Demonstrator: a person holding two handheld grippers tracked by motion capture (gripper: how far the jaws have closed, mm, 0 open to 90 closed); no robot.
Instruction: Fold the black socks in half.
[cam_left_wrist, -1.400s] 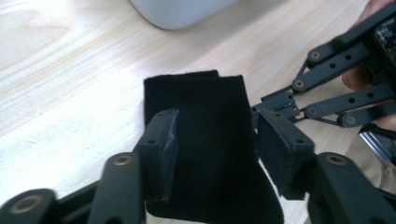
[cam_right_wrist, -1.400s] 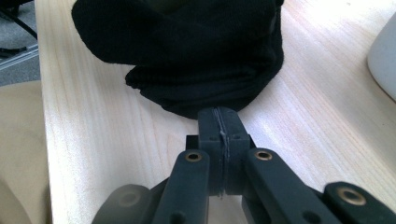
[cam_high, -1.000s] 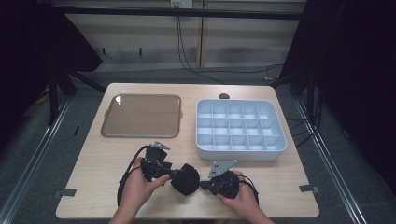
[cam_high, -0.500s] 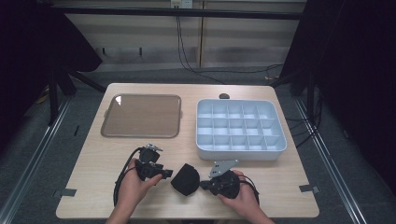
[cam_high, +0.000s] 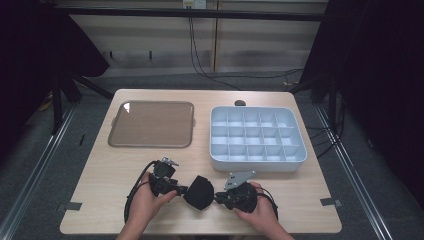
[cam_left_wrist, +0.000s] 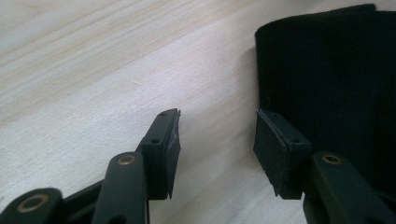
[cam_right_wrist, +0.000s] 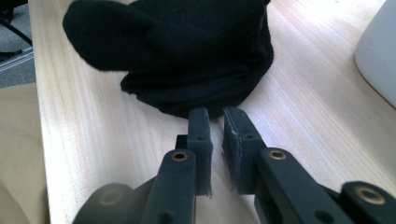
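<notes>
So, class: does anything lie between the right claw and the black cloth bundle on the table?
Nothing visible does. The right claw sits just short of the black cloth bundle, jaws slightly apart, with only bare wooden table between them.

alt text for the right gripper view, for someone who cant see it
A bundled black sock lies on a pale wooden table, just beyond the right gripper, whose two black fingers stand slightly apart with nothing between them, having just been opening. The curved white edge of a tray shows at the right.
</notes>
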